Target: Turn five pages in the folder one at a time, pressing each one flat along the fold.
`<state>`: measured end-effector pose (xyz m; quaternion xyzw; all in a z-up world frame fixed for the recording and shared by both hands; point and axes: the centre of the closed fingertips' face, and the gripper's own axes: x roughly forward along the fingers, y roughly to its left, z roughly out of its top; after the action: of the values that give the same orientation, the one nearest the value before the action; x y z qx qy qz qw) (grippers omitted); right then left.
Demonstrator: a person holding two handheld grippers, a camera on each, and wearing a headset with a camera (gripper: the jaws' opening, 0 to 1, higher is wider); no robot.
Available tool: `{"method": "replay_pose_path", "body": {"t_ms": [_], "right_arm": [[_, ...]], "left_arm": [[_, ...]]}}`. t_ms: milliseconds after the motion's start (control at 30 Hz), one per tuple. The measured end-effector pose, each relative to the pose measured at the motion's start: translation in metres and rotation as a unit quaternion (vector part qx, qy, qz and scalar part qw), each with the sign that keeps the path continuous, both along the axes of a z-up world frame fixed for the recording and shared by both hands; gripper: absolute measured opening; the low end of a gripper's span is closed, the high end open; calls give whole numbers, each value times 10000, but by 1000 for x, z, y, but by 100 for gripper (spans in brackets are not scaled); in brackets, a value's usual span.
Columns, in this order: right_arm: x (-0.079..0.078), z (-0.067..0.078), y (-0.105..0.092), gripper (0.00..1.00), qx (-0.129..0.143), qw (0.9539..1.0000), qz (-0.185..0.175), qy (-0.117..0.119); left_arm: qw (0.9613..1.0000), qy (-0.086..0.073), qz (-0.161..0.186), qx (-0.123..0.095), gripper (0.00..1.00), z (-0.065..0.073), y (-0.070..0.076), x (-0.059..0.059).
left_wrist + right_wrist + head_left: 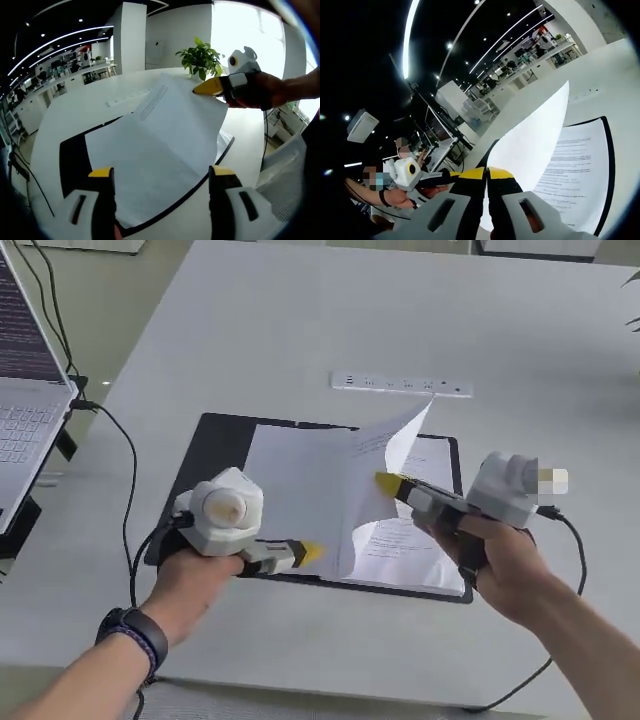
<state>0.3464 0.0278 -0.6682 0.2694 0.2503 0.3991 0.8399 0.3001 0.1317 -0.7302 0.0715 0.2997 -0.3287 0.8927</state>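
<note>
Head view. Grey-white table [300, 330].
- Black folder [220, 440] lies open at centre, flat on the table.
- White power strip [400, 384] sits at 12 o'clock from the folder, apart from it.
- Open laptop [25, 390] stands well off at 9 to 10 o'clock, with a black cable [125, 455] running down from it past the folder's left edge.

Page [370, 465]: one sheet is raised off the right-hand stack, standing tilted over the fold, its free corner up toward 12 o'clock. A printed sheet [420, 540] lies flat beneath it on the folder's right half.

Right hand-held gripper [385, 482]: comes in from 3 o'clock, yellow tips at the raised page's outer edge.
- Right gripper view: the jaws [487, 174] are pressed together, with the page [535, 135] rising straight from them. The printed sheet [580, 165] and the folder's black rim [611, 165] lie to the right.
- Left gripper view: the same tips [207, 87] pinch the page's far edge. So it is clamped on the page.

Left hand-held gripper [310, 552]: sits at the folder's near edge, about 6 to 7 o'clock, pointing toward the base of the raised page.
- Its own view shows the jaws [162, 172] wide apart and gripping nothing, with the page [165, 130] spread beyond them.
- I cannot tell whether the tips touch the paper.
- Bare folder cover [72, 160] shows at 9 o'clock, and a potted plant [200, 57] stands at the table's far side.

Dark wristwatch [135, 630] on the left wrist.
</note>
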Motion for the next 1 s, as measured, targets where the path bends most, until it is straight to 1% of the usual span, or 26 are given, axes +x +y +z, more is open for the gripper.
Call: {"method": "replay_pose_path", "body": {"t_ms": [33,100,267,433,533,633,800,867,1000], "right_arm": [[0,1,5,0,6,10000,39,-2],[0,1,14,0,6,9999,108,-8],[-1,3,32,0,3,9997,256,-15],[-1,1,51,0,7,9992,387,-7],[-1,-1,65,0,-1,9987,503,4],[-5,0,80,0,3,9983,583,10],[-11,4,105,0,19,9971,757,31],[-14,1,114,0,-31,9963,859,41],[-20,-4,129,0,-82,9947,1023,97]], "left_arm": [[10000,3,25,9,77,0,5,-3],[10000,-1,76,3,77,1,14,-3],[9998,-30,216,-23,78,5,31,-6],[9993,-89,366,-43,77,10,49,-9],[9989,-112,450,-37,77,13,57,-13],[9983,-123,552,-109,77,17,64,-17],[9980,-114,610,-73,78,14,77,-22],[9979,-106,644,-52,78,14,83,-24],[9971,-135,739,-110,78,18,90,-26]]}}
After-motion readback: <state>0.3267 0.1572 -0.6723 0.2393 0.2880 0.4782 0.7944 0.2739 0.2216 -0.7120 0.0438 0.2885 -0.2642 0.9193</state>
